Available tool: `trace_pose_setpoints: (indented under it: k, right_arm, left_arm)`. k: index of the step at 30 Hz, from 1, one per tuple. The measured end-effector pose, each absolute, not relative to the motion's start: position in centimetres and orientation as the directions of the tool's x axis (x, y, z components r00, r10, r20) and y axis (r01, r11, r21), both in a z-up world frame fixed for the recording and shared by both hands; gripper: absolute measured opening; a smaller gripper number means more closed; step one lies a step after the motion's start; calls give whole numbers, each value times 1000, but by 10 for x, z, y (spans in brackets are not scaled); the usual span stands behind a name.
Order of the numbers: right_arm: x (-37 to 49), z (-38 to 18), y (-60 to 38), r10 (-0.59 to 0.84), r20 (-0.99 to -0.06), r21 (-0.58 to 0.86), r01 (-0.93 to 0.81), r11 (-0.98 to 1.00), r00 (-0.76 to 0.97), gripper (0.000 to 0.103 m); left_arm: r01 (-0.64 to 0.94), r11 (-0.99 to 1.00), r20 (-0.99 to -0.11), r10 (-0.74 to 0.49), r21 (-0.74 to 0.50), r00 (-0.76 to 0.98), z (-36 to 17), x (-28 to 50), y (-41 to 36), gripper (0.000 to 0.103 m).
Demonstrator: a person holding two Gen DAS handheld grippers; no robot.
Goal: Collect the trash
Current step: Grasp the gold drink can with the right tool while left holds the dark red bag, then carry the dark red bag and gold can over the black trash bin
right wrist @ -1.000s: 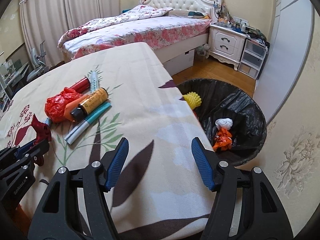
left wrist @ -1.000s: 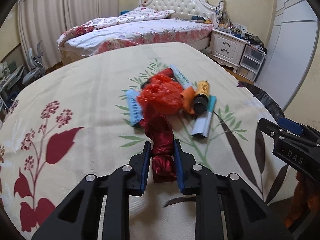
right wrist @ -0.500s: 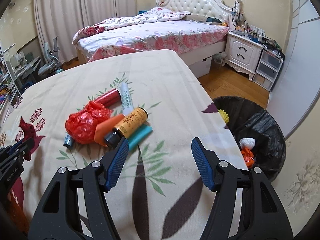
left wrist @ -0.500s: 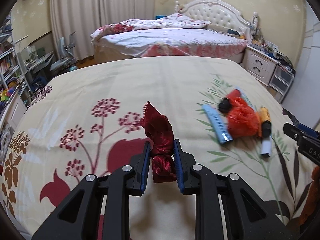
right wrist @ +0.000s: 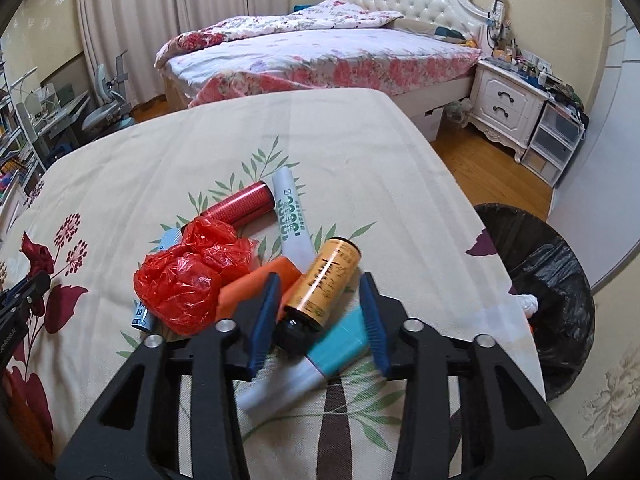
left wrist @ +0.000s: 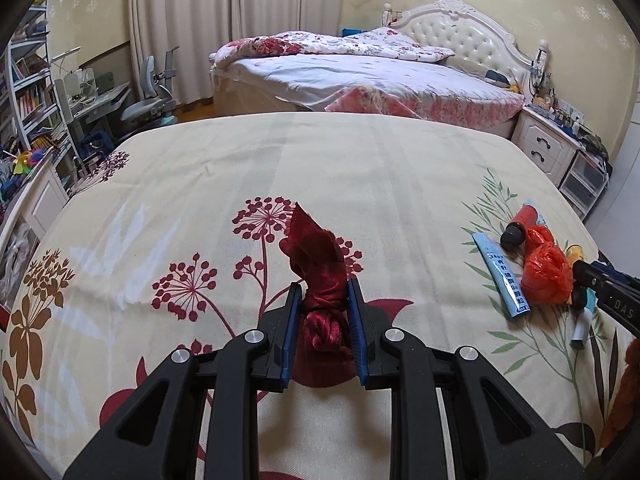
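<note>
Gripping a knotted dark red cloth (left wrist: 320,280), the left gripper (left wrist: 323,300) has its jaws clamped on the knot, the loose end sticking up toward 12 o'clock over the flowered table (left wrist: 340,160). At 3 o'clock from it lies the trash heap: a pale blue tube (left wrist: 502,272), a red cylinder (right wrist: 240,206), a crumpled red plastic bag (right wrist: 188,276), an orange piece (right wrist: 250,286) and a white tube (right wrist: 292,220). The right gripper (right wrist: 320,316) sits over this heap, its jaws closing around a gold bottle (right wrist: 326,280) with a black cap, which lies between them beside a teal-and-grey tube (right wrist: 320,360); whether the pads touch it I cannot tell. At 3 o'clock, off the table's edge, stands a bin lined with a black bag (right wrist: 560,280).
</note>
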State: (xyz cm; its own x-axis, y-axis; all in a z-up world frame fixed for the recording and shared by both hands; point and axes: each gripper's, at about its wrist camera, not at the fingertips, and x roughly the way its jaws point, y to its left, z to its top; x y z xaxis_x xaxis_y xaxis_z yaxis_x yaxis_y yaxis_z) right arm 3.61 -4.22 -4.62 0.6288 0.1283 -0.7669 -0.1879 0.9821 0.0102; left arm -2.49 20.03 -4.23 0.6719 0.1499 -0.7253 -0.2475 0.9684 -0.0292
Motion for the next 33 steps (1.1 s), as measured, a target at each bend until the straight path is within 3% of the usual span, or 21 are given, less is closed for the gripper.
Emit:
trace_pose_setpoints:
  k: [8,21,33]
  right_arm:
    - [38,-47,-46,120,-770,8,-179,984,626,27]
    - [30,-35,-69,108,-744,16,-145,989,660,26]
    - [19,-21,-111,74,-717,26,-80,996,693,26]
  left_arm:
    - [-224,974,-730,123,-43,672,-46,-21,194,24]
    - [-187,981,-721,95,-48,686,-40,-23,178,24]
    - [-63,996,-690,-1,-67,724,-21,-18,124,24]
